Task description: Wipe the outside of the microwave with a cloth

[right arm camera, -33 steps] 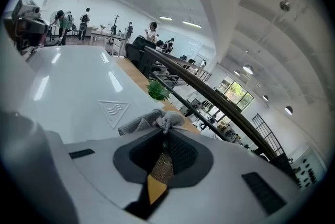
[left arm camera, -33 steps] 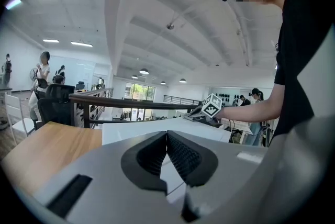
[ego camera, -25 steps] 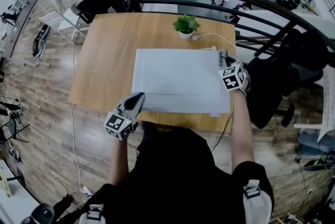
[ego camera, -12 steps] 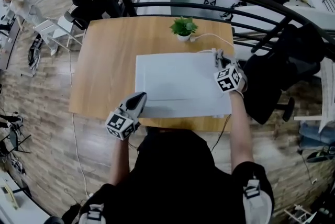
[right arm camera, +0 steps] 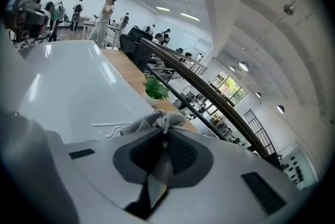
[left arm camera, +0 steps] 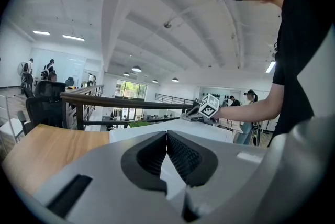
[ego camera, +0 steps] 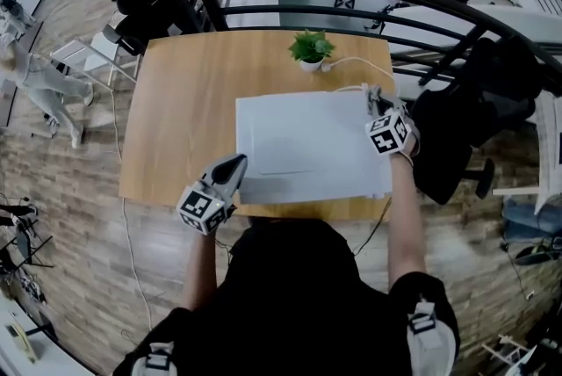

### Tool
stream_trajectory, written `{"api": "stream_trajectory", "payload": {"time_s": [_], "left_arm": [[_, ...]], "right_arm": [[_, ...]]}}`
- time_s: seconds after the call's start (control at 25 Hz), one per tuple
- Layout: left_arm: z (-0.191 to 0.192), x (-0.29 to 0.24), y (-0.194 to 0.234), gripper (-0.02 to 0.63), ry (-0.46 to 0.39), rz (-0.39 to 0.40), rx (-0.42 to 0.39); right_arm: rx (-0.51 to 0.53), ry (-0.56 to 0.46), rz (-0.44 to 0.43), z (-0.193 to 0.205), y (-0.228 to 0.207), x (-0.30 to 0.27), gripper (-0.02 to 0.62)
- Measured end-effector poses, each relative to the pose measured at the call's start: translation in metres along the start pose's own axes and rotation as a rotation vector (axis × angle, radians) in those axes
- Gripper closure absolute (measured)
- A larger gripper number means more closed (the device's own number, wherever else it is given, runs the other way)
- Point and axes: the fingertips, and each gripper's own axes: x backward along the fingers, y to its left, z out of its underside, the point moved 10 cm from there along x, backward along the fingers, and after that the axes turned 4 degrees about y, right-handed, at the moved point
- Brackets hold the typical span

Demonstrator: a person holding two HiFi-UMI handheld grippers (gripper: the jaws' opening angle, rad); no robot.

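Right tool (right arm camera: 165,135) pinching cloth (right arm camera: 149,121), plain only in right gripper view; left tool (left arm camera: 167,139) closed.

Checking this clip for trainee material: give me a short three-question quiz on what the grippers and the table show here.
1. True or false: the right gripper is shut on the grey cloth over the microwave.
2. The potted plant stands: A) on the microwave B) on the table behind it C) on the table in front of it.
3. Fill in: the left gripper's jaws are ___, holding nothing.
Key: 1 true; 2 B; 3 shut.
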Motion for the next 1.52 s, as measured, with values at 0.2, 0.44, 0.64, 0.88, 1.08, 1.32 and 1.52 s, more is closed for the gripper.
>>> {"api": "stream_trajectory", "payload": {"time_s": [0.2,0.44,0.64,0.88,1.08,1.32,1.52], "left_arm": [[0.0,0.009,0.013,0.603,-0.003,0.002,0.01],[0.004,0.019,0.023,0.603,0.004,0.012,0.019],[0.002,0.025,0.028,0.603,-0.003,0.019,0.024],[0.007,0.037,0.038,0.603,-0.002,0.021,0.04],[0.013,0.046,0.046,0.603,-0.013,0.024,0.016],[0.017,0.058,0.061,0.603,-0.017,0.041,0.031],[0.02,0.07,0.073,0.603,-0.008,0.046,0.03]], "right_arm": [[-0.021,-0.009,-0.018,-0.011,0.011,0.002,0.572],[-0.005,-0.01,-0.031,-0.028,0.031,0.005,0.572],[0.015,-0.03,-0.05,-0.047,0.054,0.006,0.572],[0.034,-0.055,-0.082,-0.078,0.086,0.006,0.572],[0.038,-0.081,-0.112,-0.099,0.114,0.009,0.572],[0.047,-0.104,-0.138,-0.13,0.148,0.01,0.572],[0.053,-0.104,-0.14,-0.145,0.164,0.012,0.572]]}}
